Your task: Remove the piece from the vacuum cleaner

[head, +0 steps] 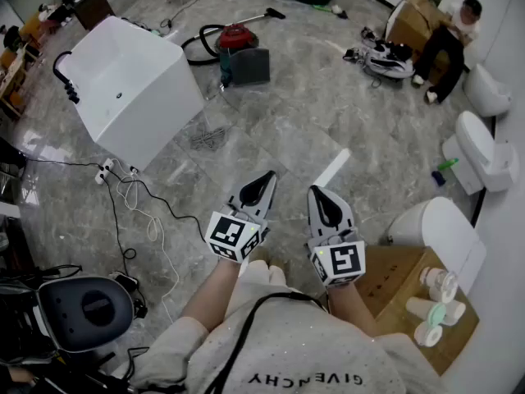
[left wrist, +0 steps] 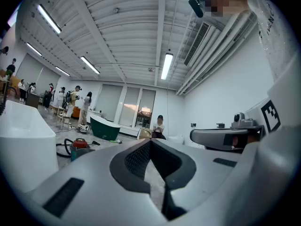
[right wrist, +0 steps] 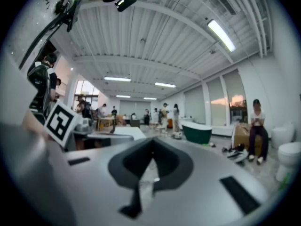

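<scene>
Left gripper [head: 264, 177] and right gripper [head: 317, 194] are side by side, low in front of the person's chest. Both sets of jaws are pinched together with nothing between them. Red-topped vacuum cleaner [head: 240, 52] sits well apart up the grey floor [head: 312, 121], black hose looped beside it, near a white bathtub [head: 131, 89].

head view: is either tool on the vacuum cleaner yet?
No, the red vacuum cleaner sits across the floor, well away from the left tool and right tool, both shut and empty.
</scene>
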